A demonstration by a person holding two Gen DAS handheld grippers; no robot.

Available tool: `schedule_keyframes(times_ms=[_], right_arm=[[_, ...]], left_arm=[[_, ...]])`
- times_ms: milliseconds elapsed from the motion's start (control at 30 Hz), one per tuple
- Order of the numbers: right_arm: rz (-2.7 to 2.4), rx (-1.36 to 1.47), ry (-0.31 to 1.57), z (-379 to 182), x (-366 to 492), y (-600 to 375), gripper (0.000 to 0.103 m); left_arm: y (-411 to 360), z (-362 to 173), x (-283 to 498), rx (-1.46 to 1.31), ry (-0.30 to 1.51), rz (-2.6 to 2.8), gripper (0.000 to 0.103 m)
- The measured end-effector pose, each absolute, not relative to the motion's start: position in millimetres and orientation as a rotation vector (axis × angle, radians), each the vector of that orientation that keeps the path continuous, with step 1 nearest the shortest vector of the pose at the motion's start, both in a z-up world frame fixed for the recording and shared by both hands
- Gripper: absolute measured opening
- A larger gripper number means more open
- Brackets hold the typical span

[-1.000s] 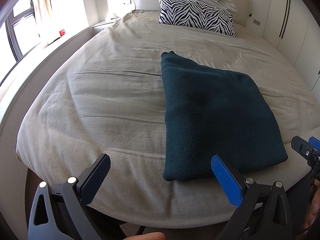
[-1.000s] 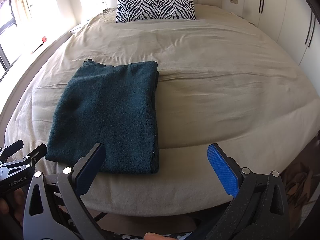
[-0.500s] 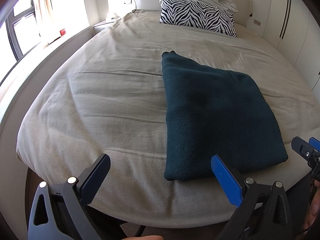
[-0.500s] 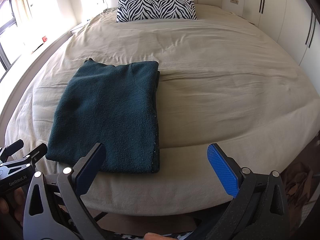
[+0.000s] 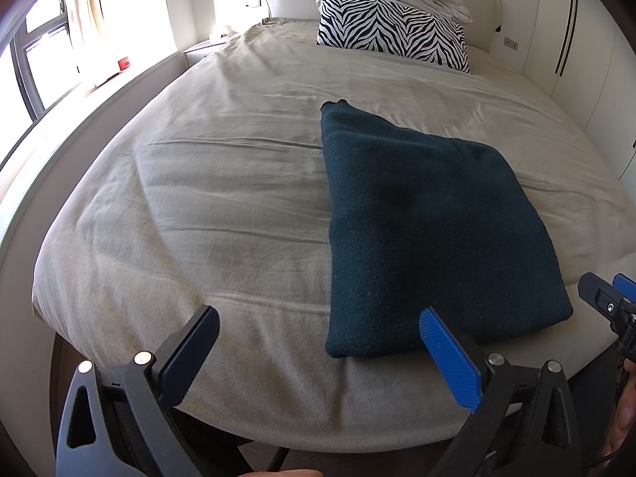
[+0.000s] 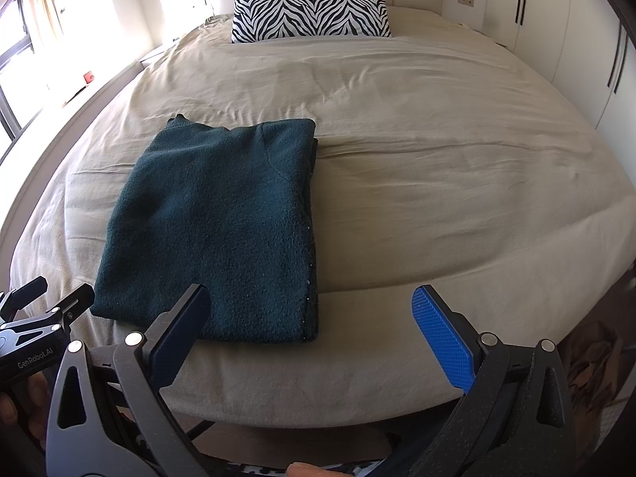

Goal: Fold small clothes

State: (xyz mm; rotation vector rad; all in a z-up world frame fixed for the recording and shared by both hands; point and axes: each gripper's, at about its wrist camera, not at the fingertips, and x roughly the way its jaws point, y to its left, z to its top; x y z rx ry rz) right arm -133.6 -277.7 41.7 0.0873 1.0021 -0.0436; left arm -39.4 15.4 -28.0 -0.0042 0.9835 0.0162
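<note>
A dark teal sweater (image 5: 429, 230) lies folded into a flat rectangle on the beige bed (image 5: 218, 198). It also shows in the right wrist view (image 6: 222, 230), near the bed's front edge. My left gripper (image 5: 318, 342) is open and empty, held over the front edge just left of the sweater's near corner. My right gripper (image 6: 310, 326) is open and empty, held just in front of the sweater's near right corner. Neither gripper touches the sweater. The right gripper's tip shows at the left view's right edge (image 5: 608, 302).
A zebra-print pillow (image 6: 310, 12) with white bedding on it sits at the headboard. White wardrobe doors (image 6: 576, 39) line the right side. A window and ledge (image 5: 47, 79) run along the left. The bed's front edge (image 6: 357, 397) drops to the floor.
Almost nothing: both views have shifted very slightly, and the sweater and both open grippers keep their places.
</note>
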Motion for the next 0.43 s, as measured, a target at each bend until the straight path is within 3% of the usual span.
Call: schedule_keyframes(times_ms=[433], right_arm=[[-0.041,0.099,1.014,37.1,-134.5,-283.0,0.103]], left_arm=[[12.9,-30.1,-40.9,0.023,0.965,0.029,0.103]])
